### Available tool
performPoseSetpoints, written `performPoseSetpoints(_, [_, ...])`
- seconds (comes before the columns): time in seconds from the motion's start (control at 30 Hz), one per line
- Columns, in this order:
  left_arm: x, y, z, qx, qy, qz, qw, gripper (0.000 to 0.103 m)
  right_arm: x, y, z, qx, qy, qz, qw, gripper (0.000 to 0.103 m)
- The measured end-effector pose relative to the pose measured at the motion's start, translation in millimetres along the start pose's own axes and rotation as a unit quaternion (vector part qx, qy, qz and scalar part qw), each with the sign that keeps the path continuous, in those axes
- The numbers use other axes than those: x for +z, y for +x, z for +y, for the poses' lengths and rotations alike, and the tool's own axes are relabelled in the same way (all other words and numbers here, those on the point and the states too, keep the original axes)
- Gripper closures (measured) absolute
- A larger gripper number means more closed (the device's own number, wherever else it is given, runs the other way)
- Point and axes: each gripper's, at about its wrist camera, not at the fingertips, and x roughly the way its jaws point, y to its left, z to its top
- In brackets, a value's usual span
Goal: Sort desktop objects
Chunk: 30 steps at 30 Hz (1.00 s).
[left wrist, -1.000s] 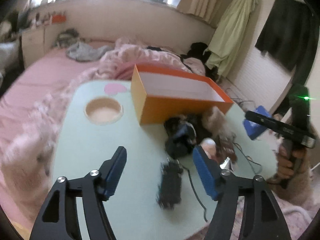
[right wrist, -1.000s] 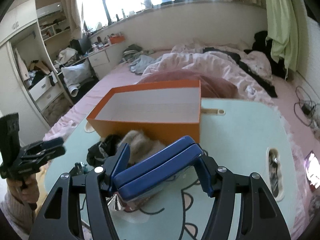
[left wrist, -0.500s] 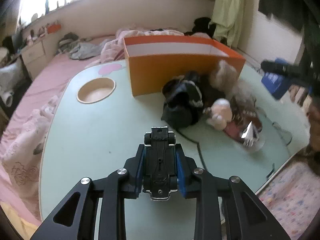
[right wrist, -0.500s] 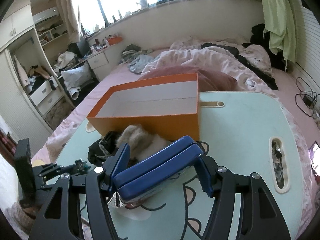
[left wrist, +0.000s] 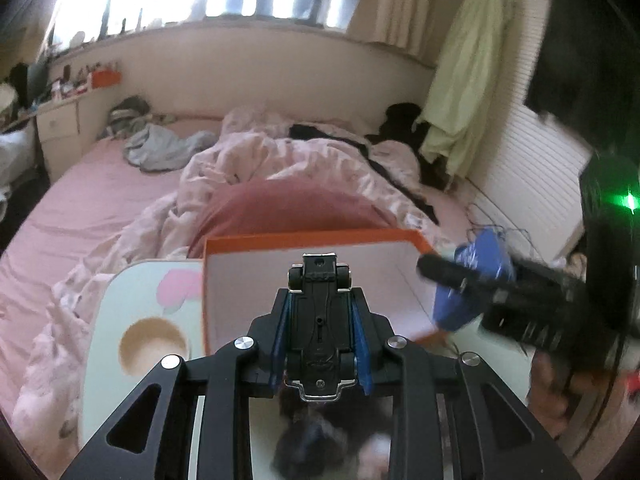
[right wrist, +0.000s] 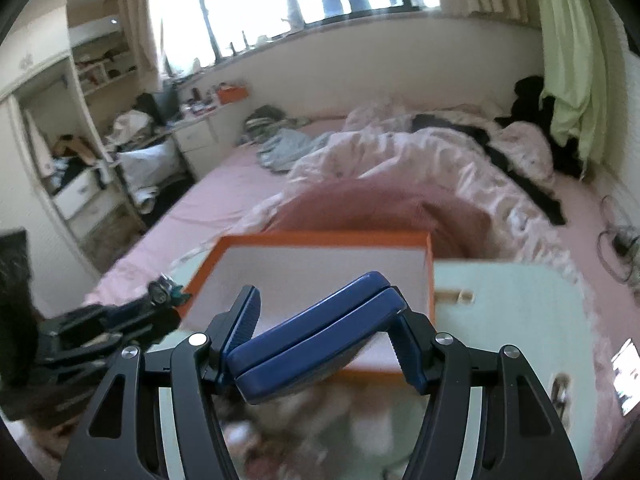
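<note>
Your left gripper (left wrist: 320, 344) has its jaws clenched on a small black toy car (left wrist: 320, 320). The car is belly up, and you can see its wheels. It hangs in the air in front of the open orange cardboard box (left wrist: 404, 236) with the white inside. The jaws closed on the car just a moment ago.

Your right gripper (right wrist: 320, 332) has its jaws squeezed on a flat dark blue case (right wrist: 316, 332). The case sits tilted between the pads, with one end higher. It is up in the air too, just at the near edge of the same orange box.

The box stands on the pale green worktop (right wrist: 516, 308). Close under both grippers there is a blurry heap of dark and furry things (left wrist: 316, 444) on the worktop. A pink bed (left wrist: 100, 184) with a crumpled blanket lies behind the worktop.
</note>
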Motion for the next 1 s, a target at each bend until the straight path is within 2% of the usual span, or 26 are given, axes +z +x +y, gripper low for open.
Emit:
performPoseSetpoints(0.17, [-5.5, 43.2, -0.1, 0.030, 0.007, 0.028, 0.9991, 0.075, 0.5, 46.2, -8.5, -0.024, 0.014, 0.030, 0.999, 0.039])
performPoseSetpoints(0.23, [-10.9, 46.4, -0.1, 0.050, 0.007, 0.029, 0.9983, 0.051, -2.4, 60.0, -12.7, -0.046, 0.020, 0.050, 0.997, 0.039])
performPoseSetpoints(0.27, [-11.5, 45.5, -0.3, 0.055, 0.005, 0.025, 0.9982, 0.033, -3.5, 61.2, -13.5, -0.054, 0.019, 0.051, 0.997, 0.039])
performPoseSetpoints(0.3, [-13.2, 40.5, 0.0, 0.053, 0.003, 0.013, 0.9985, 0.027, -3.4, 59.7, -12.5, -0.064, 0.014, 0.045, 0.997, 0.038])
performPoseSetpoints(0.33, [-14.7, 32.6, 0.1, 0.044, 0.002, -0.005, 0.9990, 0.025, -3.4, 56.3, -12.2, -0.071, 0.010, 0.038, 0.997, 0.037])
performPoseSetpoints(0.4, [-16.2, 16.7, -1.2, 0.037, 0.007, -0.028, 0.9989, 0.015, -0.2, 44.9, -9.0, -0.087, -0.001, 0.014, 0.996, 0.028])
performPoseSetpoints(0.47, [-17.4, 2.2, -3.8, 0.036, 0.013, -0.040, 0.9985, 0.011, 1.1, 28.0, -6.0, -0.094, -0.008, -0.013, 0.995, 0.021])
performPoseSetpoints(0.5, [-18.0, -2.9, -3.8, 0.032, 0.015, -0.040, 0.9986, 0.009, 0.8, 18.6, -4.0, -0.096, -0.011, -0.024, 0.995, 0.021])
performPoseSetpoints(0.6, [-28.6, -14.9, -6.3, 0.014, 0.021, -0.018, 0.9995, 0.008, -7.6, -3.5, 3.7, -0.086, -0.027, -0.031, 0.995, 0.021])
performPoseSetpoints(0.8, [-87.8, -36.3, -12.3, -0.001, 0.062, 0.035, 0.9975, 0.008, -55.1, -30.8, 17.4, -0.067, -0.075, 0.007, 0.995, 0.021])
performPoseSetpoints(0.9, [-116.3, -45.1, -12.8, 0.016, 0.068, 0.040, 0.9967, 0.008, -81.8, -39.7, 11.4, -0.042, -0.076, 0.036, 0.996, 0.021])
performPoseSetpoints(1.0, [-139.4, -51.8, -15.3, 0.005, 0.074, 0.044, 0.9963, 0.008, -106.6, -48.6, 2.7, -0.021, -0.063, 0.061, 0.996, 0.021])
